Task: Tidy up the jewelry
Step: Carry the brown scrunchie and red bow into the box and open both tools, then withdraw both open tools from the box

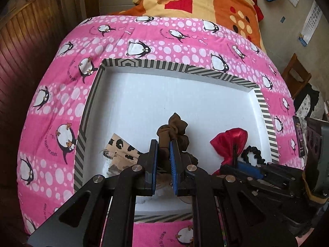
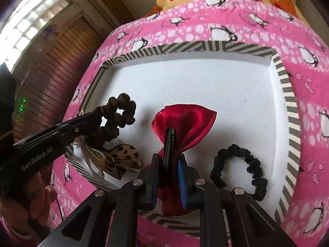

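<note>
My left gripper [image 1: 163, 144] is shut on a brown scrunchie [image 1: 173, 130] and holds it above the white tray [image 1: 131, 103]; it also shows in the right wrist view [image 2: 118, 115], where the left gripper [image 2: 96, 119] reaches in from the left. My right gripper [image 2: 168, 160] is shut on the black clip of a red satin bow [image 2: 185, 123], over the tray [image 2: 205, 82]. The red bow [image 1: 230, 142] shows at the right in the left wrist view. A black scrunchie [image 2: 238, 168] lies to the right of the bow. A leopard-print bow [image 2: 123, 160] lies at the tray's near left.
The tray has a black-and-white striped rim [image 1: 164, 64] and rests on a pink penguin-print cover [image 1: 164, 37]. An orange patterned blanket [image 1: 205, 0] is behind. A wooden wall [image 1: 24, 41] is at the left, and a wooden chair [image 1: 296, 76] at the right.
</note>
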A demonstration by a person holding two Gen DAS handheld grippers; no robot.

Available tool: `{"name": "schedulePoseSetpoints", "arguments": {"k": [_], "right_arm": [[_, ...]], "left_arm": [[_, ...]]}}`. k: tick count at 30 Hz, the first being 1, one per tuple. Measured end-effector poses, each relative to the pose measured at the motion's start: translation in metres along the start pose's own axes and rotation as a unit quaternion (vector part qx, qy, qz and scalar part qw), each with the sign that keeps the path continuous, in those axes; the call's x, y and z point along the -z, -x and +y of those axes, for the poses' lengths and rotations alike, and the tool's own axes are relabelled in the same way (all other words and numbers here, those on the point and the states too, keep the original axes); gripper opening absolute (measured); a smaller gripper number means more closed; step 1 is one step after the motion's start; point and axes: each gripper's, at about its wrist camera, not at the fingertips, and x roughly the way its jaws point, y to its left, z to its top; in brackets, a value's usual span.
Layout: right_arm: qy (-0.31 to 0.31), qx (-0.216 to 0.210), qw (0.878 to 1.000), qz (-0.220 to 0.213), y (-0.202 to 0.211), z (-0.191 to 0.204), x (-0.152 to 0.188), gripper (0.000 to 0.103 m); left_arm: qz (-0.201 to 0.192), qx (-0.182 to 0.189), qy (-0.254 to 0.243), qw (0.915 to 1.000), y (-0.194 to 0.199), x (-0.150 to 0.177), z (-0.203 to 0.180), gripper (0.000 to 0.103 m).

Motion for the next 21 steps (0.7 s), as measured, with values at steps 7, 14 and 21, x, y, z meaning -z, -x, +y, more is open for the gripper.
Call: {"name": "schedulePoseSetpoints", "arguments": {"k": [7,14,21], "right_arm": [[-0.022,0.010,1.000,0.005,-0.001,-0.010,0.000,0.042],[-0.019,0.012,0.999,-0.039,0.040,-0.006,0.011,0.043],[-0.023,0.043,0.995,-0.089,0.086,-0.004,0.032,0.043]], "left_arm": [[-0.004,-0.010,-0.010,0.9999,0.001,0.003,-0.006,0.011],[-0.023,-0.029,-0.020,0.9991,0.022,0.012,-0.010,0.039],[-0.048,-0.052,-0.009,0.9975,0.056,0.033,-0.004,0.048]]}}
